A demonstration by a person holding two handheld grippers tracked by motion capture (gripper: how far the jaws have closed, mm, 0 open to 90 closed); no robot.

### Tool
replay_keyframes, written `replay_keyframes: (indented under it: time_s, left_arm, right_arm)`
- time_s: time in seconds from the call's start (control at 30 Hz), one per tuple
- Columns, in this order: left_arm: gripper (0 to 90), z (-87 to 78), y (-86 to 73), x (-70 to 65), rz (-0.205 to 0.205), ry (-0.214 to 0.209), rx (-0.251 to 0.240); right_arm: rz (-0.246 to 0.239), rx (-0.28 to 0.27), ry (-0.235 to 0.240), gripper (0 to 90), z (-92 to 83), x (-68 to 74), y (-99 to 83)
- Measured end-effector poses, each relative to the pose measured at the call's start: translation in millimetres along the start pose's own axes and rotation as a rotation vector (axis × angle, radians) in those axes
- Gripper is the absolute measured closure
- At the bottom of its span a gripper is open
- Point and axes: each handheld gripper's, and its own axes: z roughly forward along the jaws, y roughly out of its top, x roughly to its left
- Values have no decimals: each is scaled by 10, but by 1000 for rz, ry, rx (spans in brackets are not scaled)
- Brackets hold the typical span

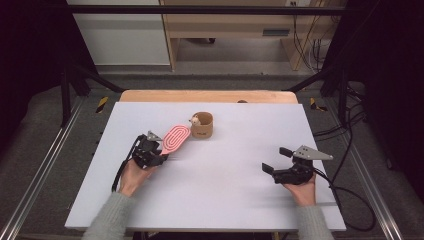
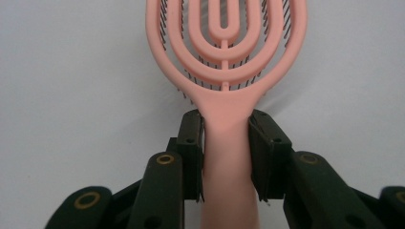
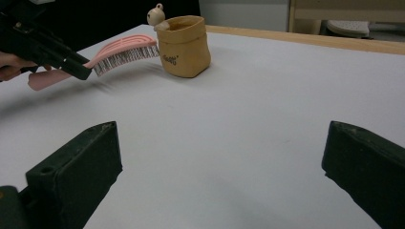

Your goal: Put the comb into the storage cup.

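Left gripper [image 1: 161,152] clamped on the handle of the pink hairbrush [image 1: 175,139]; right gripper [image 1: 276,160] wide open, empty.

We noted the brush held off the white table [image 1: 240,200], bristles down, its head reaching toward the small tan bag [image 1: 202,125], tip just beside it; we could not tell whether they touched. A small figure [image 3: 155,14] stuck out of the bag's top. Right gripper rested well apart, over bare table at the right.
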Motion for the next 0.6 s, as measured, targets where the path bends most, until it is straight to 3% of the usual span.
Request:
replay_keyframes:
  time_s: [0.6]
  left_arm:
    - [684,-200,-93,41,-20,14,-51]
  right_arm:
    - [0,2,1,3,9,-1,-3]
